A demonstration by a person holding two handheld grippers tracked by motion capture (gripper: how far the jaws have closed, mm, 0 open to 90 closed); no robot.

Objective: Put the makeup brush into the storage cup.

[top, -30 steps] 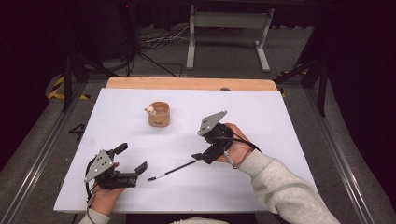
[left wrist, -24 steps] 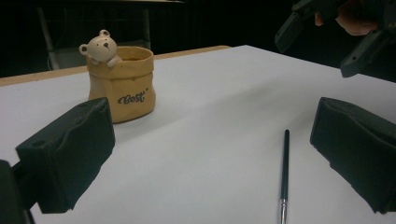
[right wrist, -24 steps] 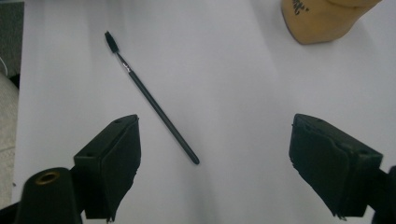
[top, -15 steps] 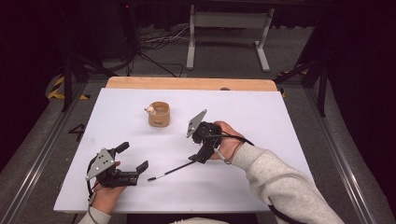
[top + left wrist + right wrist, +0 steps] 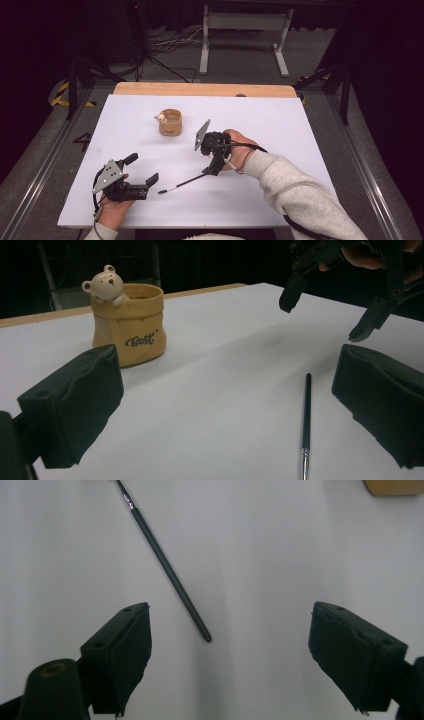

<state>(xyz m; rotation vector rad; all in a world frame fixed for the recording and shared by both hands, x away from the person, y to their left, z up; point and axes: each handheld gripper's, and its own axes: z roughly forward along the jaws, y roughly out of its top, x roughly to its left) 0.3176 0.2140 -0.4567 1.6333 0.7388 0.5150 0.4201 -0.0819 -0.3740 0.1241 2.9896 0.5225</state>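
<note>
A thin black brush (image 5: 182, 183) lies flat on the white table (image 5: 300, 145). My right gripper (image 5: 212, 167) points down over its far end, open. In the right gripper view the brush (image 5: 167, 567) runs up and left from the gap, and its tip lies on the table between the jaws of the right gripper (image 5: 230, 615), touched by neither. My left gripper (image 5: 142, 169) rests open near the front left, with nothing held. Its own view shows the brush (image 5: 306, 420) ahead of the left gripper (image 5: 225, 360). A tan pot with a small bear (image 5: 170, 122) stands farther back.
The tan pot (image 5: 127, 322) stands upright at the left in the left gripper view, with the right gripper (image 5: 322, 320) hanging at the upper right. A wooden strip (image 5: 205, 89) edges the table's far side. Beyond it are a metal stand (image 5: 245, 35) and floor cables.
My right gripper has moved left towards the brush's far end and dipped a little, and its grey plate has tipped up on edge. The left gripper and the brush have stayed put.
</note>
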